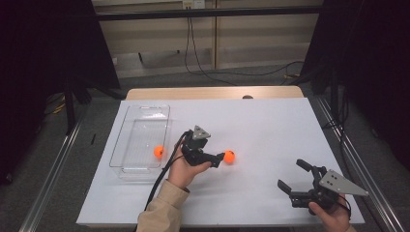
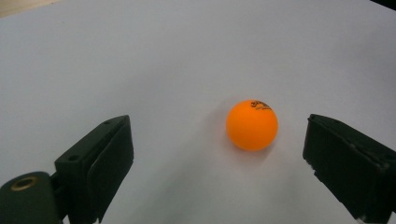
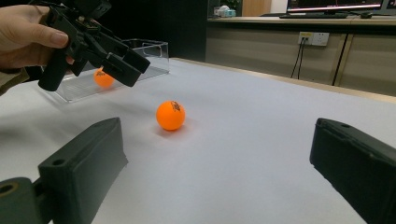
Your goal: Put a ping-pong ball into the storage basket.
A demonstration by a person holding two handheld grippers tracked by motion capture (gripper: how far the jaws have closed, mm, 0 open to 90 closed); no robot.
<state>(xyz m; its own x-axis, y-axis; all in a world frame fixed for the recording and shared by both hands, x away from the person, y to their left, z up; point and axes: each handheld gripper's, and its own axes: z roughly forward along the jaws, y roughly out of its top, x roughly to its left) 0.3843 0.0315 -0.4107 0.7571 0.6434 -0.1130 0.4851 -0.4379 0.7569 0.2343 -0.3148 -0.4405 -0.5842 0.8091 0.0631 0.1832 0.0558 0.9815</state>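
Note:
One orange ball (image 1: 229, 156) (image 2: 252, 124) (image 3: 170, 115) lies on the white table sheet (image 1: 261, 125). My left gripper (image 1: 220, 159) (image 2: 219, 140), held in a hand, points right at it with its jaws open. The ball sits just ahead of the fingertips, nearer the right one, and touches neither. A second orange ball (image 1: 159, 152) (image 3: 103, 78) rests inside the clear plastic bin (image 1: 126, 140) (image 3: 154, 46) at the left. Near the table's front right corner my right gripper (image 1: 290, 174) (image 3: 219, 140) stands open with nothing between its jaws. It faces the left gripper (image 3: 126, 63) and the loose ball.
The bin stands lengthwise along the sheet's left edge. A wooden table edge (image 1: 212, 92) shows behind the sheet. Metal rails (image 1: 53, 164) run along both sides of the table. Cables (image 1: 193, 53) hang down the far wall.

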